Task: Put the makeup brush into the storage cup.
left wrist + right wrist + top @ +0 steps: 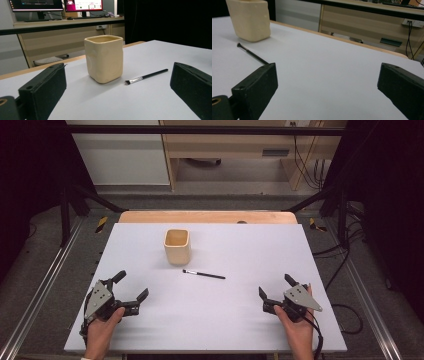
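A pale grey-white table top [235, 320] lies over a wooden board, with dark floor, metal rails and black drapes around it; beyond stand wooden desks, cables and lit monitors [82, 5] whose writing is too small to read. The cream cup [177, 246] stands upright toward the far middle of the top. The brush [203, 274] lies flat just nearer than the cup, apart from it. Nearer still, left of the cup, the left gripper [131, 287] has its jaws wide and empty; right of it, the right gripper [275, 287] likewise.
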`<state>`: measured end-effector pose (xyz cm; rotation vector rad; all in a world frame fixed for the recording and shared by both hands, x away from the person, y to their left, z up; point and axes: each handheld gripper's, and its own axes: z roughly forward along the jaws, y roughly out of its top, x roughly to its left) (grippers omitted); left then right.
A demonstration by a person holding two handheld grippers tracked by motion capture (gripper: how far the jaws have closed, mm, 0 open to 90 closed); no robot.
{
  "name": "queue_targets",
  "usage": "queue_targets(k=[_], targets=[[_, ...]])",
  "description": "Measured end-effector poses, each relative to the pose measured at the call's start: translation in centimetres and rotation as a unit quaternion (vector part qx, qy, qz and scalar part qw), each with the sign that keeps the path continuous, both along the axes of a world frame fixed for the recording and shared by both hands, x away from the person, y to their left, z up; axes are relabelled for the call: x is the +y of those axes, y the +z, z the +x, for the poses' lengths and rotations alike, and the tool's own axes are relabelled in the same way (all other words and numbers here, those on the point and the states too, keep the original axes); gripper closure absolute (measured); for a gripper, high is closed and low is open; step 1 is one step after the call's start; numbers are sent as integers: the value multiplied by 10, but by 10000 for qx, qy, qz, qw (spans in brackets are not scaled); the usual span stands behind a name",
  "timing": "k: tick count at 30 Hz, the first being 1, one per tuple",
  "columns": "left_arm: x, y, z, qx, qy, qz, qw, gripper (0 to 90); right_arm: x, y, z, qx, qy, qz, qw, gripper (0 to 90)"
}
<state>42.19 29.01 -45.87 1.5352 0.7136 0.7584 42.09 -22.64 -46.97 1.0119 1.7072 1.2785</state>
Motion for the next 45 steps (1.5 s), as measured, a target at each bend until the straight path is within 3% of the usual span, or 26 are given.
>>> queue_targets(k=[2, 4, 7, 8, 10, 14, 19, 26, 33, 34, 36, 41, 45], targets=[[0, 0, 0, -3, -10, -8, 10000, 4, 11, 7, 4, 105, 62, -322, 9994, 31], [0, 0, 0, -6, -6, -16, 10000, 5, 14, 9, 5, 180, 106, -368, 9991, 33], [1, 1, -1, -46, 44, -48, 10000, 7, 24, 18, 10, 478, 290, -642, 9964, 45], [1, 1, -1, -46, 44, -48, 10000, 7, 24, 18, 10, 478, 290, -642, 9964, 45], [2, 1, 0, -32, 76, -48, 10000, 7, 29, 25, 15, 665, 519, -680, 9941, 47], [2, 1, -1, -30, 72, -55, 10000, 7, 34, 31, 25, 974, 714, -892, 9887, 57], [2, 1, 0, -24, 64, -54, 10000, 7, 41, 42, 36, 1188, 865, -1032, 9838, 56], [3, 1, 0, -20, 75, -43, 10000, 6, 49, 56, 50, 1410, 999, -1246, 9770, 50], [4, 0, 1, -18, 97, -5, 10000, 6, 56, 66, 59, 1501, 1106, -1321, 9735, 50], [4, 0, 1, -20, 97, 6, 10000, 7, 59, 69, 63, 1522, 1160, -1392, 9716, 50], [4, 1, 1, -28, 109, 21, 9999, 7, 60, 70, 64, 1548, 1180, -1423, 9705, 50], [4, 0, 1, -28, 137, 28, 9999, 7, 66, 73, 74, 1644, 1313, -1608, 9643, 54], [4, 0, 1, -32, 127, 40, 9999, 7, 68, 73, 78, 1694, 1348, -1625, 9627, 56]])
